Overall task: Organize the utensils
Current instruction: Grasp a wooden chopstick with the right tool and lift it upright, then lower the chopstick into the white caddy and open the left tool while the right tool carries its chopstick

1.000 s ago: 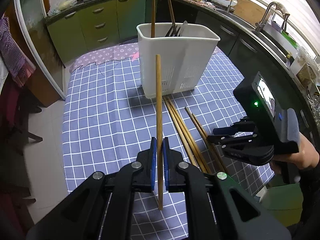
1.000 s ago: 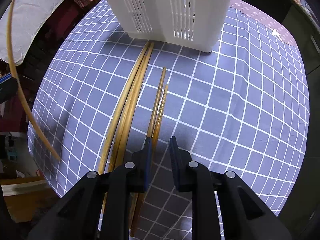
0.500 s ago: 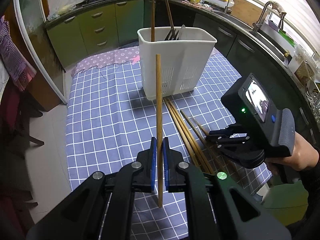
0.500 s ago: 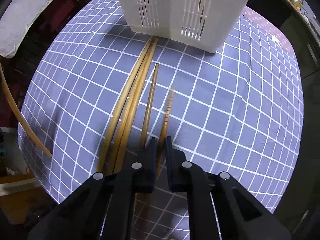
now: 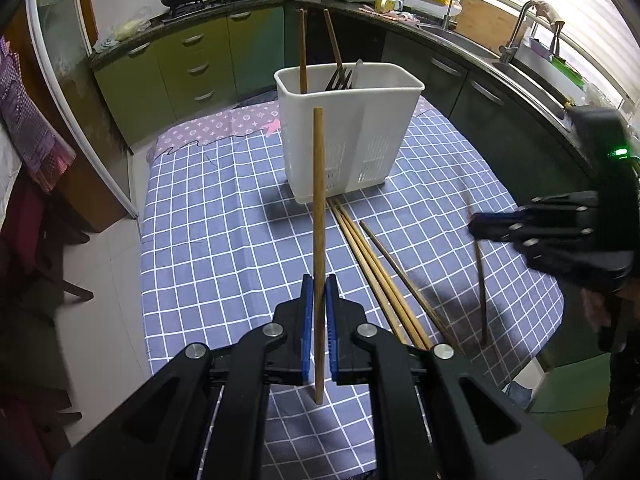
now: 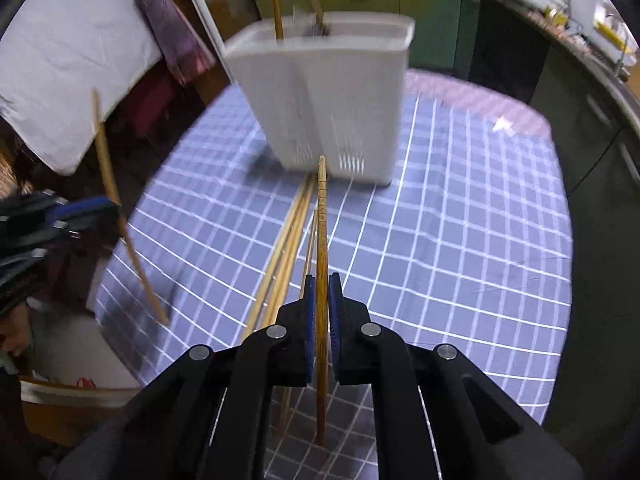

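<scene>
With both grippers clear of the desk, I see each set of fingers clamped on one chopstick. My left gripper pinches a plain chopstick standing nearly upright in front of the white utensil holder. My right gripper has just closed on a darker ridged chopstick, lifted off the checked cloth. Three loose chopsticks lie together on the cloth near the holder's base, a fourth just beside them.
</scene>
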A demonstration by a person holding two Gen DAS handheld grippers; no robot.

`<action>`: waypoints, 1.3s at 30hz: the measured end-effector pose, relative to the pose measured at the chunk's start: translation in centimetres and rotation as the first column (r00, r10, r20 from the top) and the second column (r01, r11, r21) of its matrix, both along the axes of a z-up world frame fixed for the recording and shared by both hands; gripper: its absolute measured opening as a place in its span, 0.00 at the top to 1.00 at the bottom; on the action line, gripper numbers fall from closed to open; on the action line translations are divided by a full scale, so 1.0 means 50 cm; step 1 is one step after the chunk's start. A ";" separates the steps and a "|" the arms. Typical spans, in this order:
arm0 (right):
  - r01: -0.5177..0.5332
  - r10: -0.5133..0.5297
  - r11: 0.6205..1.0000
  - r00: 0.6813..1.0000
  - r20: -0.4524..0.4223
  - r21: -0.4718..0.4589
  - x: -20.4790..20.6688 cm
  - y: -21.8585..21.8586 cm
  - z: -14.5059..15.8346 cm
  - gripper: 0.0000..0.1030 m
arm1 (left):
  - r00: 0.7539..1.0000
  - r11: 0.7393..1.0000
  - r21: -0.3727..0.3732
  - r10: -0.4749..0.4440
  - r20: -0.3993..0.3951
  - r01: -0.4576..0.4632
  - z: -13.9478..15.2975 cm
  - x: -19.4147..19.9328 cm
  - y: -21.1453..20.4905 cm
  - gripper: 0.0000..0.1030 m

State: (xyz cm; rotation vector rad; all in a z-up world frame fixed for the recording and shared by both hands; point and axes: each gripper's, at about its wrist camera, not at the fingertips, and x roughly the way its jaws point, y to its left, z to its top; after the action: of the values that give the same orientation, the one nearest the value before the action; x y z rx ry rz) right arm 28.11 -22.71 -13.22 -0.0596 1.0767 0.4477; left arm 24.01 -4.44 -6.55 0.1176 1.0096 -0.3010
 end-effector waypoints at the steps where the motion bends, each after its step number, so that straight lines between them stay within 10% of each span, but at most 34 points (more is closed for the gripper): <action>1: 0.004 -0.004 1.000 1.000 0.014 0.008 -0.005 -0.004 0.011 0.93 | 1.000 1.000 0.002 -0.002 0.004 0.002 0.003 -0.003 -0.001 0.94; 39: 0.005 -0.016 0.997 0.990 0.141 0.074 -0.089 -0.074 0.092 0.93 | 0.997 0.999 0.020 -0.050 0.060 0.049 0.078 -0.025 -0.029 0.94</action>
State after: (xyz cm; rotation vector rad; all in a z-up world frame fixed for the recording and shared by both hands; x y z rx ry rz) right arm 23.66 -26.38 -8.59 -0.0207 0.9197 0.4660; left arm 22.78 -5.89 -2.66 0.1676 0.9508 -0.3317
